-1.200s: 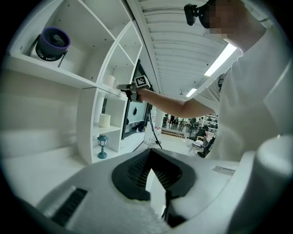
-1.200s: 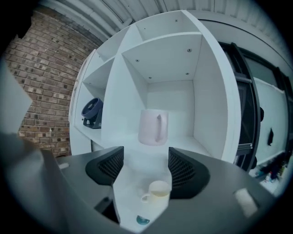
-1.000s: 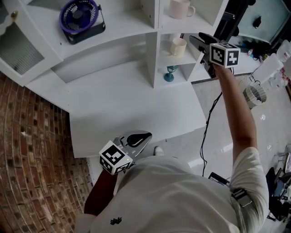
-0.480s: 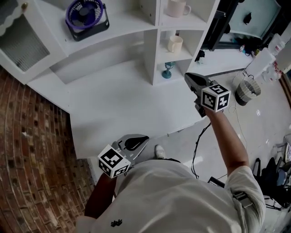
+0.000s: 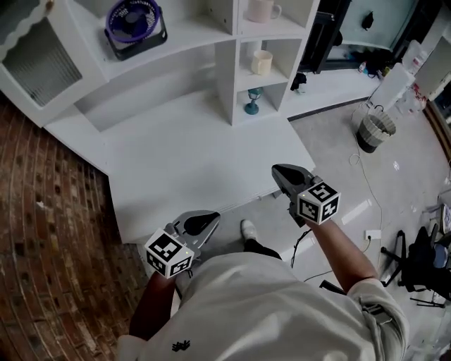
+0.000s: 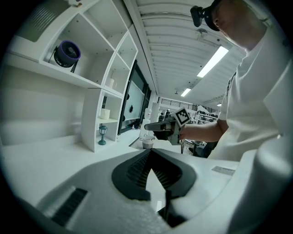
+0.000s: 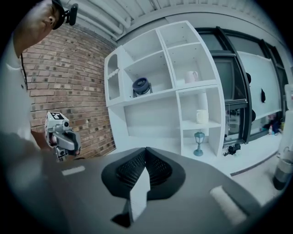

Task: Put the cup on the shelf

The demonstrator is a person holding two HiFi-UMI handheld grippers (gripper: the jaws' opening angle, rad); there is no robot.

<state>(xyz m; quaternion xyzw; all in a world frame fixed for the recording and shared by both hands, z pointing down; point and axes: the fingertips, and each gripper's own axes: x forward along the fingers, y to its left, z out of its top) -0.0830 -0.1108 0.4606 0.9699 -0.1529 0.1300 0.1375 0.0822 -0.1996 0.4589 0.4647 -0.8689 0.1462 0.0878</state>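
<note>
Cup (image 5: 261, 62) sits upright in the mid compartment of the shelf (image 5: 224, 56), w/ a small lantern figure (image 5: 252, 101) in the compartment below & a pink mug (image 5: 258, 10) in the one above. Right tongs (image 5: 280, 172) and left tongs (image 5: 206, 221) are both closed on nothing, at the bench (image 5: 183, 162) front edge, well apart from the cup.

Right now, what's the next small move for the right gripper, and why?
Probably just lower the right gripper to rest. Its jaws are together with nothing between them, and the cream cup stands upright in the middle compartment of the shelf, apart from both grippers. The left gripper is shut and empty too, so the placement looks done.
</note>
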